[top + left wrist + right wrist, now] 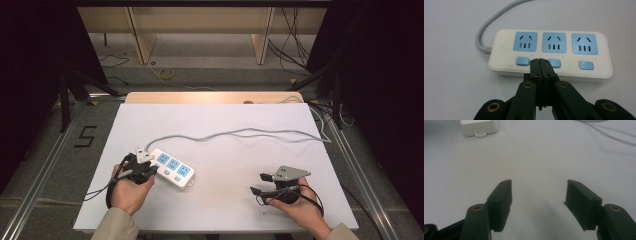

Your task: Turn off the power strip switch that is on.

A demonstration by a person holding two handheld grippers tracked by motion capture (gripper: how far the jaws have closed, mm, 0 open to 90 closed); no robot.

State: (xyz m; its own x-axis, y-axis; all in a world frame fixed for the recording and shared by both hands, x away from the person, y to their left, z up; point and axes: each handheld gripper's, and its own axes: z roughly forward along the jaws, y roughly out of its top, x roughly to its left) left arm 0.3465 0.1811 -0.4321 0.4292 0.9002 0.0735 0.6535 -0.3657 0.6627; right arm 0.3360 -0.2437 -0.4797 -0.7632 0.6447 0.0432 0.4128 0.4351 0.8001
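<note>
A white power strip [174, 169] with three blue sockets and three blue switches lies on the white table cover; its grey cable [240, 134] runs to the back right. In the left gripper view the strip [549, 53] lies straight ahead, and my left gripper [540, 62] is shut, its tips over the near edge between the left switch [522, 61] and the middle switch [555, 63]. In the high view the left gripper [151, 170] sits at the strip's left end. My right gripper [259, 183] rests open at the front right, with nothing between its jaws [537, 191].
The table cover [220, 200] reaches to a wooden table edge [210, 96] at the back. Metal rails run along both sides. The strip's end [479, 128] shows far off in the right gripper view. Cables lie on the floor beyond the table.
</note>
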